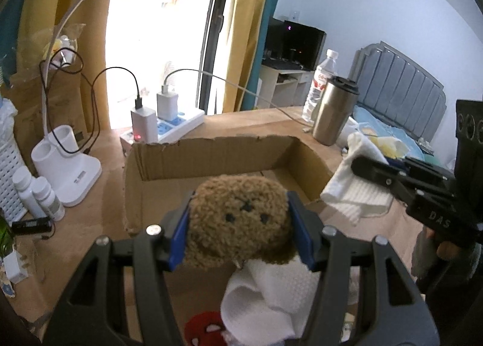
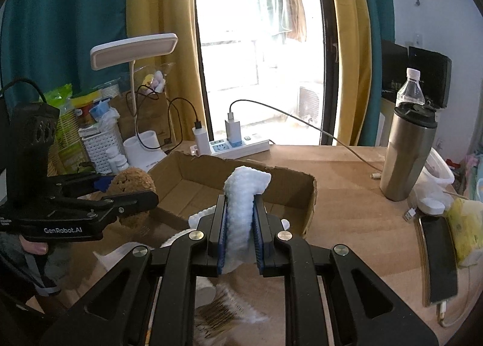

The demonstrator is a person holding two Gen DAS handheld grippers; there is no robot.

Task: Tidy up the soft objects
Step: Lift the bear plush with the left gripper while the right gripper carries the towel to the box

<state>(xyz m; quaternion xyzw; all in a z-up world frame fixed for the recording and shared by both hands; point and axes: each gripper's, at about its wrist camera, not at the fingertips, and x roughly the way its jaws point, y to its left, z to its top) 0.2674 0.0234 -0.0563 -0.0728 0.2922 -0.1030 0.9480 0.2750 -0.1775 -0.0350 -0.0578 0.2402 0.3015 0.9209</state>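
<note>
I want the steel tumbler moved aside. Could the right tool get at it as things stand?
Probably not yet: the right tool is shut on a white cloth. The bare table leaves the way to the steel tumbler free.

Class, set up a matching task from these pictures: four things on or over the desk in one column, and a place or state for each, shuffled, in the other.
1. fuzzy brown plush toy
2. white knitted cloth
3. open brown cardboard box
4. tall steel travel mug

a. empty on the desk
b. clamped in the right gripper
c. standing upright, lid on
d. clamped in the left gripper

Pairs: 1-d, 2-b, 3-a, 4-c
</note>
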